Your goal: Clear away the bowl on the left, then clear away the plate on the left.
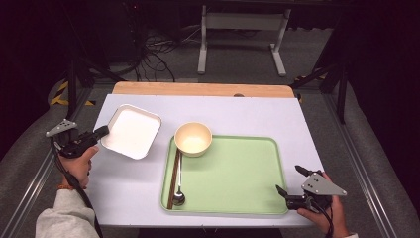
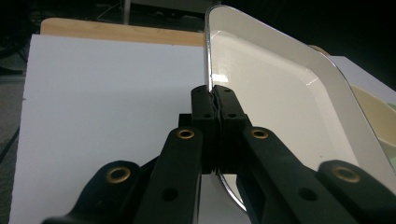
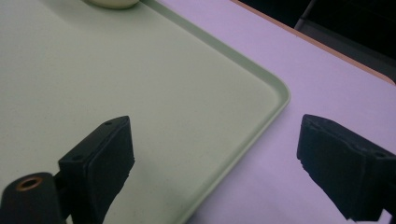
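Observation:
A white square plate (image 1: 131,131) hangs tilted over the table's left part, just left of the green tray (image 1: 237,173). My left gripper (image 1: 103,132) is shut on its left rim; in the left gripper view my left gripper (image 2: 215,100) pinches the thin rim of the white square plate (image 2: 280,98), which stands on edge there. A cream bowl (image 1: 193,139) sits on the tray's near-left corner region at the back, with brown chopsticks (image 1: 174,176) and a metal spoon (image 1: 179,196) lying beside it. My right gripper (image 1: 288,181) stands open over the tray's front right corner; my right gripper (image 3: 215,158) straddles the green tray's rim (image 3: 275,100).
The white table top (image 1: 233,114) has a wooden strip (image 1: 198,89) along its far edge. Beyond it are a table frame (image 1: 242,29) and cables on the floor. The right half of the tray is bare.

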Available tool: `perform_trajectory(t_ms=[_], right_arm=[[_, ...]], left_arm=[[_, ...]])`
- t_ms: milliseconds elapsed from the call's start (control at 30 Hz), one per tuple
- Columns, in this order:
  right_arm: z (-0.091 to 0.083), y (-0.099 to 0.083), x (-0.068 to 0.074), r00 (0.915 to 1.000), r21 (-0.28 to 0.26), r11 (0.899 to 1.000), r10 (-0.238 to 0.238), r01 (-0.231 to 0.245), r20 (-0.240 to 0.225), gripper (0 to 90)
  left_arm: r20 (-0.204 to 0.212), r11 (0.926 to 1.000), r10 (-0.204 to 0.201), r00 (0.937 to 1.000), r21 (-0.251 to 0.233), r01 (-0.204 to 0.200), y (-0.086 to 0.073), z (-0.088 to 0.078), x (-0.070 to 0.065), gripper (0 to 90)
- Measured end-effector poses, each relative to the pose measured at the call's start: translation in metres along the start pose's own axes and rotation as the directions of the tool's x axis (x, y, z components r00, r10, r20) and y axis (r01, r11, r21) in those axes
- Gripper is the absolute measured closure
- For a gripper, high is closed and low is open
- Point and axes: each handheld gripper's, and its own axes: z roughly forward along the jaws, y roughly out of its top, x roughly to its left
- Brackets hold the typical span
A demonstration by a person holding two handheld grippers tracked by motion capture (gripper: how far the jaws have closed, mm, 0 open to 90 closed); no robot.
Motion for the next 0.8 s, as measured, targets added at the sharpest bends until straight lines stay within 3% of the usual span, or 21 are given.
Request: perform_trajectory(t_ms=[200,267,800], right_arm=[[-0.002,0.004,-0.001,0.9997,-0.014,1.0,0.02,-0.02,0.01,11.2],[-0.001,0.002,-0.003,0.9993,-0.011,0.999,0.036,-0.035,0.013,11.2],[-0.008,0.0,-0.003,0.9993,-0.023,0.999,0.026,-0.026,0.027,11.2]], left_arm=[[0.052,0.9987,0.034,0.9981,-0.04,-0.032,0.01,0.0,-0.014,88.8],[0.051,0.9979,0.048,0.9975,-0.045,-0.046,0.012,0.0,-0.018,88.8],[0.088,0.9949,0.089,0.9921,-0.055,-0.085,0.021,0.007,-0.039,88.8]])
